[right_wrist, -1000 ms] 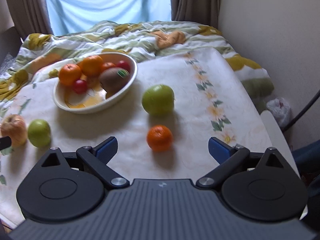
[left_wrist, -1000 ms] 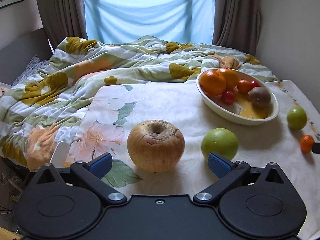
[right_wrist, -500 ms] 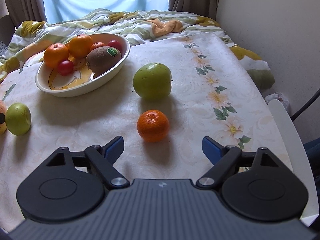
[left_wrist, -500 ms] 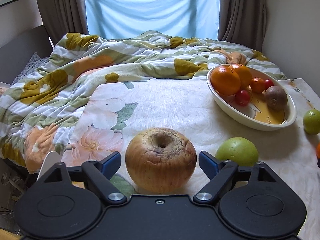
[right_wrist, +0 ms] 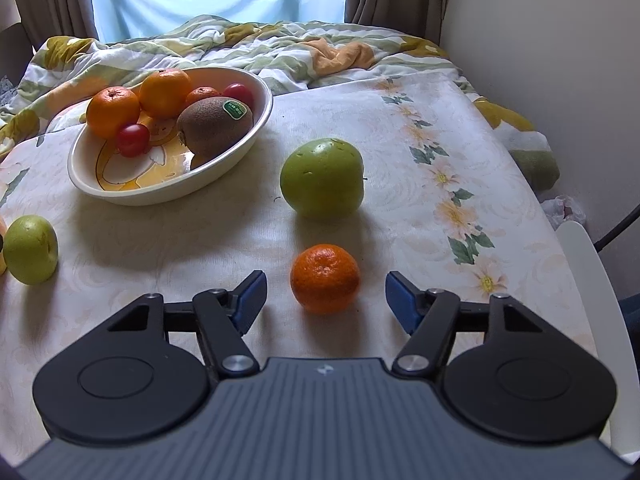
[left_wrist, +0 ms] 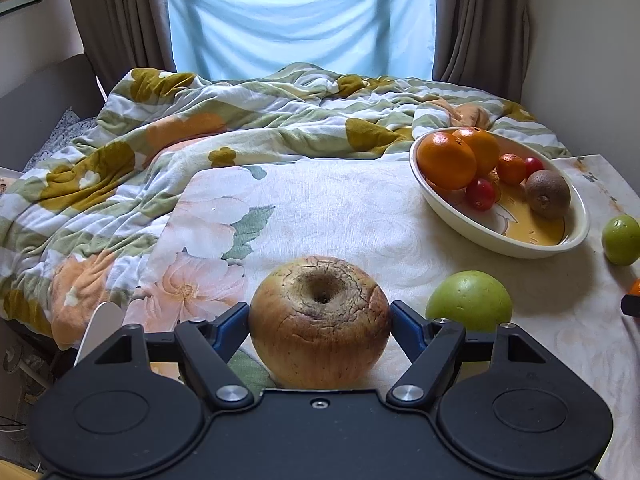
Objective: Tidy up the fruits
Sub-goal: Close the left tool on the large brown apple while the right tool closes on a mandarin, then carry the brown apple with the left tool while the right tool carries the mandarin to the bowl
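On the flowered tablecloth (right_wrist: 400, 128) lie four loose fruits and one oval bowl (right_wrist: 256, 136) holding six more. Left to right across the table: one wrinkled brown apple (left_wrist: 320, 320), one small green apple (right_wrist: 31, 249), the bowl, one large green apple (right_wrist: 322, 176), and one mandarin (right_wrist: 325, 278).

The brown apple sits upright, its stem hollow facing up, near the table's left front edge. The left gripper (left_wrist: 320, 320) has just been closing its jaws, and both blue pads now touch the apple's flanks, so it holds the apple, which still rests on the cloth. The small green apple lies just to its right, its dimple turned sideways toward the bowl.

The bowl's long axis runs from the near left toward the far right in the right wrist view. Inside are two oranges (right_wrist: 114, 110), one small mandarin (right_wrist: 202, 94), two cherry tomatoes (right_wrist: 133, 140) and one kiwi (right_wrist: 216, 124); the kiwi lies along the bowl's long axis, its green sticker facing up.

The large green apple stands right of the bowl, apart from it. The mandarin sits in front of it, stem end up. The right gripper (right_wrist: 325, 300) has just been narrowing its jaws; the mandarin lies between the pads with a gap on each side, untouched.
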{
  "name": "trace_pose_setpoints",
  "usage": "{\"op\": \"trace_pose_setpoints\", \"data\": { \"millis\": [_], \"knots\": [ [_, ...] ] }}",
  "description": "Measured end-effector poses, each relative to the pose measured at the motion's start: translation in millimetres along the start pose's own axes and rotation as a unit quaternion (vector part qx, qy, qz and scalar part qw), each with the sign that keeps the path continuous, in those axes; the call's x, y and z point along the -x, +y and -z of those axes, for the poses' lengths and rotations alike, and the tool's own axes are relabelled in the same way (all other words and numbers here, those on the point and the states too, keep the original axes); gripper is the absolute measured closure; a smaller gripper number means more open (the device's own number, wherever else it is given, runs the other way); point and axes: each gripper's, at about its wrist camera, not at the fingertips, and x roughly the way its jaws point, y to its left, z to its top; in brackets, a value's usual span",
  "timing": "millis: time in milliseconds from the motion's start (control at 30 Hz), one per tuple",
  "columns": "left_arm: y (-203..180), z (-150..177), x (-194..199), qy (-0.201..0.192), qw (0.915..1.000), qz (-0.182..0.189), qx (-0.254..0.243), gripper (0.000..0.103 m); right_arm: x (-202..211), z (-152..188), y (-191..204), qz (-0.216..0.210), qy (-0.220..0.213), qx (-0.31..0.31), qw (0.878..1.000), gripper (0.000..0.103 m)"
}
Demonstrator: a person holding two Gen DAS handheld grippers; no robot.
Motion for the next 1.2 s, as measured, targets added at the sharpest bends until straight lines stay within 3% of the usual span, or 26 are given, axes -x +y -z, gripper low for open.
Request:
{"op": "trace_pose_setpoints", "data": {
  "millis": [133, 267, 733, 1200],
  "knots": [
    [-0.6, 3.6, 2.9, -0.001, 1.0000, 0.007, 0.001, 0.024, -1.2, -0.7, 1.1, 0.001, 0.002, -0.001, 1.000, 0.030],
    [-0.9, 4.2, 3.5, -0.001, 1.0000, 0.008, 0.002, 0.024, -2.6, -1.4, 1.5, 0.001, 0.007, 0.003, 1.000, 0.050],
    [-0.4, 4.6, 30.0, -0.016, 0.9995, 0.020, 0.020, 0.024, 22.9, -7.4, 6.6, -0.012, -0.007, 0.003, 1.000, 0.050],
    [-12.5, -16.9, 93.5, -0.046, 0.9970, 0.058, 0.021, 0.024, 77.4, -25.4, 7.0, -0.023, -0.029, 0.001, 0.999, 0.050]
  ]
}}
